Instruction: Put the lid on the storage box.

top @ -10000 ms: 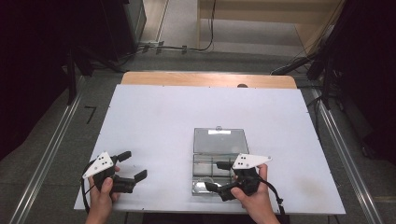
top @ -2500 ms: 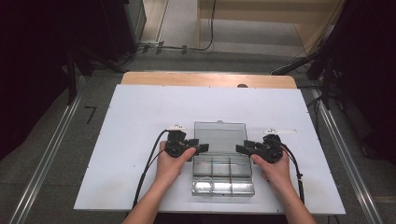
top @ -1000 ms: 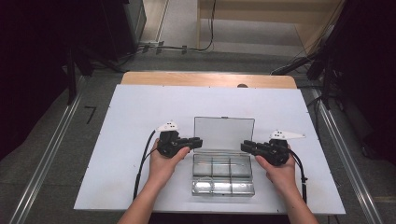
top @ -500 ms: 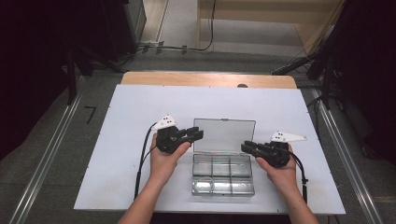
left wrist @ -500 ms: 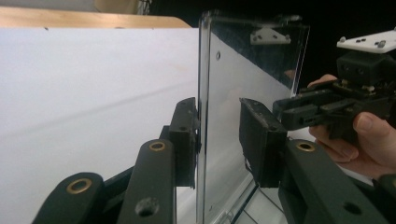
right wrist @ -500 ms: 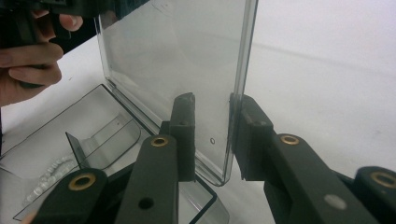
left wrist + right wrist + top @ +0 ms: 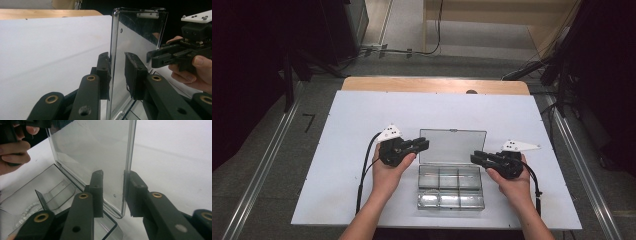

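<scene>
High view has me at the white bench (image 7: 362,150) with a claw in each hand, and between them sits the clear plastic box (image 7: 451,187), its compartments toward me and its lid (image 7: 453,146) swung up on the far side. My left claw (image 7: 424,144) reaches to the lid's left edge, and my right claw (image 7: 474,158) points at the lid's right edge from the other side; each carries a pale three-cornered plate on top and trails a black cable back along my forearm. Left gripper view looks along my own two black jaws: they stand parted with the lid's edge upright in the gap between them, the left pad (image 7: 103,72) close against the plastic and the other one a little off it, so that claw is released and not clenched on the lid. Beyond the lid in that view my other hand (image 7: 192,72) holds its claw, coming in from the right. Right gripper view gives the mirror of it: my right claw's jaws are apart too, straddling the lid's near edge without pressing it, with the pads (image 7: 97,187) just beside the plastic on either side. Below and to the left in that view I see the box's open tray, a curved clear divider (image 7: 56,195) and a string of small pale beads (image 7: 25,213) lying in one compartment. No label, brand or writing that I can read shows on the box, the claws or the bench.
</scene>
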Demonstrator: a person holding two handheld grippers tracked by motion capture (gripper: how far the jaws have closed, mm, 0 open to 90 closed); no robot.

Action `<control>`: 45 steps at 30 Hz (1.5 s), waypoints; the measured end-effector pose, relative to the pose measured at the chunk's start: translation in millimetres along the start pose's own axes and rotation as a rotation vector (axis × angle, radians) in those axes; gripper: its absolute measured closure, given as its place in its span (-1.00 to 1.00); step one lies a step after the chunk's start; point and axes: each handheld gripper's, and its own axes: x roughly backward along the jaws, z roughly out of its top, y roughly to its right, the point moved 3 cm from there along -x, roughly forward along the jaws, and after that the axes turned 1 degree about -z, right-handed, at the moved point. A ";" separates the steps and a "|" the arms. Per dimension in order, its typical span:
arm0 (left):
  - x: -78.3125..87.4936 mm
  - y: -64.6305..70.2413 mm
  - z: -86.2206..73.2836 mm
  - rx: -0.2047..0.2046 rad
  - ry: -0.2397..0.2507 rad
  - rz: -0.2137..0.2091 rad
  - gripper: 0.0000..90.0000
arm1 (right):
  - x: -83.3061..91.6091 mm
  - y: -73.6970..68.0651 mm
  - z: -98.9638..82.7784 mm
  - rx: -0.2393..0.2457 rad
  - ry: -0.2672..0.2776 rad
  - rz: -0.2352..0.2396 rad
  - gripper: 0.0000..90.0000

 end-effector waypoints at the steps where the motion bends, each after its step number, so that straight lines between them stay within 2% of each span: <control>1: 0.5 0.3 -0.2 -0.004 -0.002 0.000 0.64 | 0.9 -0.6 1.5 -0.006 0.007 0.003 0.40; 8: 2.8 3.2 -1.3 -0.023 0.005 -0.015 0.63 | 12.4 -8.7 15.5 0.008 0.047 -0.017 0.25; 16: 6.5 7.0 -0.8 -0.024 -0.011 -0.036 0.59 | 20.8 -15.6 24.2 0.022 0.074 -0.029 0.25; 20: 7.9 8.5 -1.4 -0.031 -0.011 -0.039 0.59 | 22.1 -17.3 25.1 0.029 0.073 -0.032 0.27; 33: 12.2 12.6 -4.1 -0.046 -0.010 -0.055 0.56 | 31.7 -23.3 31.9 0.060 0.127 -0.036 0.39; 45: 13.4 13.4 -4.8 -0.046 -0.018 -0.055 0.55 | 32.8 -24.2 30.8 0.073 0.127 -0.040 0.49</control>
